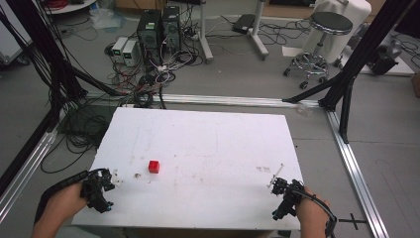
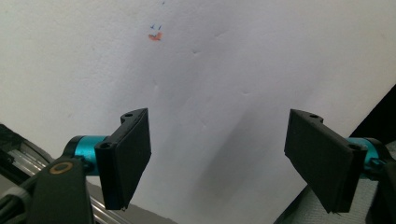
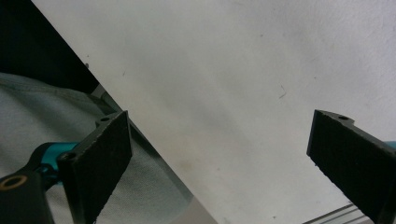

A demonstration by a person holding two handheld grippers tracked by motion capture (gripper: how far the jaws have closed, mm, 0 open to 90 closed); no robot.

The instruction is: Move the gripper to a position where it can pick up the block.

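two hand-held grippers [image 1: 99,191] [image 1: 283,198], jaws spread; one red cube [image 1: 154,166], table [image 1: 208,134].

Matt white table [image 1: 208,144], lightly stained; glossy red plastic-looking cube [image 1: 154,166].

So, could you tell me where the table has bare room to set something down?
Most of the white table is free: the whole far half, and the broad middle between the red cube and the right gripper. It is tighter at the near left, where the left gripper sits close to the cube.
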